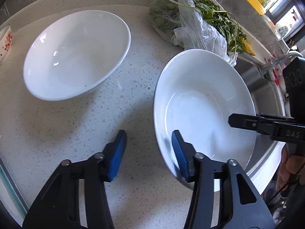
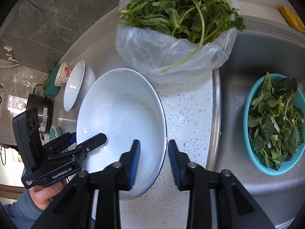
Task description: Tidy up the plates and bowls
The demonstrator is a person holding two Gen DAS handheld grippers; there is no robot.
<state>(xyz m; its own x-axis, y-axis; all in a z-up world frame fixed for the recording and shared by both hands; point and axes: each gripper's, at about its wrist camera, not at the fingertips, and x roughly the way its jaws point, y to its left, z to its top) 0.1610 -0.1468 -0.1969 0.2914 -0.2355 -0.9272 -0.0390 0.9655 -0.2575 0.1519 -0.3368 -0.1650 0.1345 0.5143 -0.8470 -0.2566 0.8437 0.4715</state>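
Observation:
A white deep bowl [image 1: 205, 110] [image 2: 122, 114] sits on the speckled counter [image 1: 76, 133] beside the sink. My left gripper [image 1: 149, 150] [image 2: 87, 138] straddles its left rim, one blue pad inside and one outside, with a clear gap, so it is open. My right gripper [image 2: 154, 160] [image 1: 234, 122] straddles the opposite rim the same way; its pads stand a little apart and do not press on the rim. A second white bowl [image 1: 76, 53] [image 2: 73, 87] rests farther left. Behind it a small flower-patterned bowl [image 1: 5, 40] [image 2: 63, 74] stands by the wall.
A plastic bag of leafy greens [image 1: 200, 22] [image 2: 171, 28] lies just behind the near bowl. The steel sink [image 2: 247, 57] holds a teal colander [image 2: 249, 145] of leaves. A faucet [image 1: 276, 61] rises at the sink's rim. A black pot [image 2: 41, 110] stands far left.

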